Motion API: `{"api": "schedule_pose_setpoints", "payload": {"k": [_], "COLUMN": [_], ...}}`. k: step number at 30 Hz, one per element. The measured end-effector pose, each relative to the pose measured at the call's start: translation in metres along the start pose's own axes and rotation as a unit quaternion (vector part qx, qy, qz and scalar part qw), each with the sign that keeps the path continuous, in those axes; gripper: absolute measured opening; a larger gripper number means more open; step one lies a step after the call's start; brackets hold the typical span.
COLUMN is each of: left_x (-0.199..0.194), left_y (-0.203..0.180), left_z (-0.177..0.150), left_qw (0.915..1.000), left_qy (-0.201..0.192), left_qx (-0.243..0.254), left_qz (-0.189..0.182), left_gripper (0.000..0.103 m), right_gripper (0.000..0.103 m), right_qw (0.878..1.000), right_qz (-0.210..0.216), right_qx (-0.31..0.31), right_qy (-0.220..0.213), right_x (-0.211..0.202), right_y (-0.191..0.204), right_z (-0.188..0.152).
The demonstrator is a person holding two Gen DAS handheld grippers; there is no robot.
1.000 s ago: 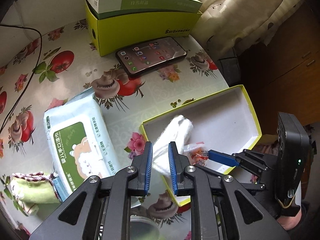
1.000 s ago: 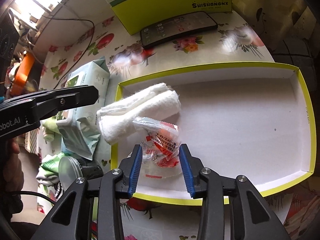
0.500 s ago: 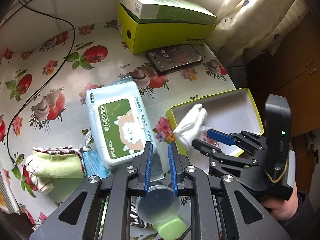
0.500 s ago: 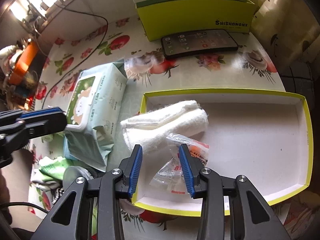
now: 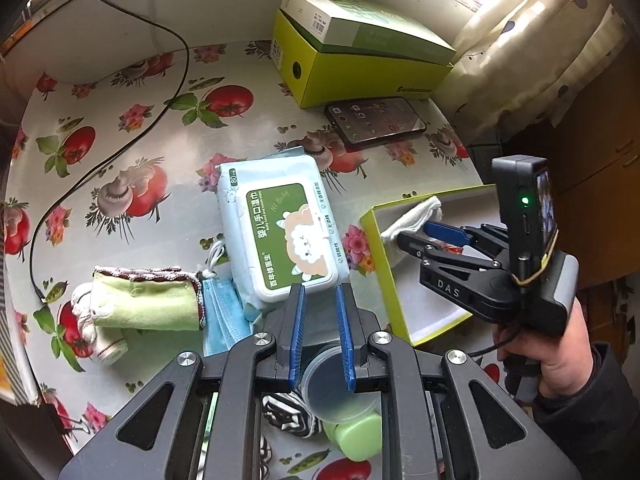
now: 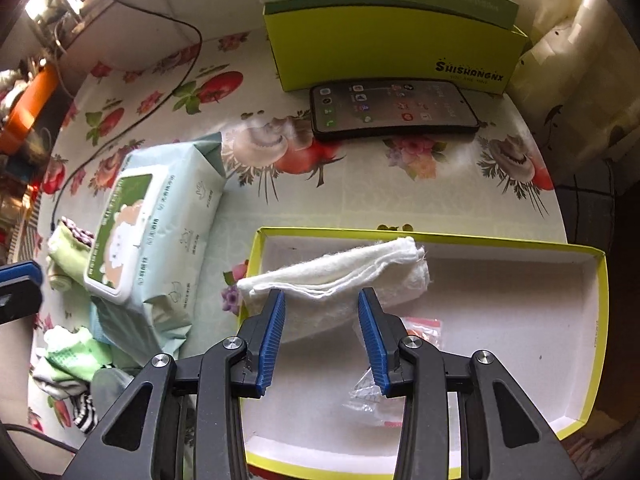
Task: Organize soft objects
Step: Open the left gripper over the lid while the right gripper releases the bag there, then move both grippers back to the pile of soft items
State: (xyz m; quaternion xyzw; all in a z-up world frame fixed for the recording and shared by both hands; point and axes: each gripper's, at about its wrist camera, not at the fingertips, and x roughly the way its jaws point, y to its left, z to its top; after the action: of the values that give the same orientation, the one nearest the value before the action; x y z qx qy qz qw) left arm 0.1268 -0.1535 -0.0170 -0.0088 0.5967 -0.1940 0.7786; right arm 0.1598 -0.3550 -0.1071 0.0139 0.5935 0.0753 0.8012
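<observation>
A folded white towel (image 6: 340,276) lies in the left end of the shallow yellow-rimmed box (image 6: 598,340), with a clear plastic packet (image 6: 422,326) beside it. My right gripper (image 6: 321,296) hangs open above the towel's near edge, its pads touching nothing. From the left wrist view that same right gripper (image 5: 420,236) reaches into the box (image 5: 384,280) over the towel (image 5: 416,214). My left gripper (image 5: 320,296) hovers at the near end of the baby-wipes pack (image 5: 288,236), its jaws a narrow gap apart and empty. A green towel (image 5: 148,304) and a blue mask (image 5: 220,316) lie to its left.
A phone (image 5: 376,120) lies before a stacked yellow-green carton (image 5: 360,64) at the back. A black cable (image 5: 120,148) crosses the flowered tablecloth. Under my left gripper sit a round lidded tub (image 5: 336,388), a green bottle (image 5: 356,436) and a striped sock (image 5: 288,408). The table edge runs past the box.
My left gripper has drawn back from the box and risen, now standing over the wipes pack. My right gripper has slid from the plastic packet to the white towel. Neither gripper's opening changed.
</observation>
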Motion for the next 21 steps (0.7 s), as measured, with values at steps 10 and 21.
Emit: {"api": "schedule_pose_setpoints", "payload": {"k": [10,21], "left_x": [-0.015,-0.026], "left_y": [0.033,0.078], "left_z": [-0.025,-0.078], "left_qw": [0.9994,0.9972], "left_qy": [-0.008,-0.004], "left_qx": [-0.023,-0.053], "left_qz": [0.024,0.052], "left_gripper": [0.017,0.017], "right_gripper": [0.037,0.039], "right_qw": [0.999,0.996], "right_qz": [0.018,0.071], "right_qx": [0.023,0.017], "right_qy": [-0.034,-0.046], "right_x": [-0.043,-0.104], "right_y": [-0.004,0.025], "right_z": [-0.002,-0.051]}}
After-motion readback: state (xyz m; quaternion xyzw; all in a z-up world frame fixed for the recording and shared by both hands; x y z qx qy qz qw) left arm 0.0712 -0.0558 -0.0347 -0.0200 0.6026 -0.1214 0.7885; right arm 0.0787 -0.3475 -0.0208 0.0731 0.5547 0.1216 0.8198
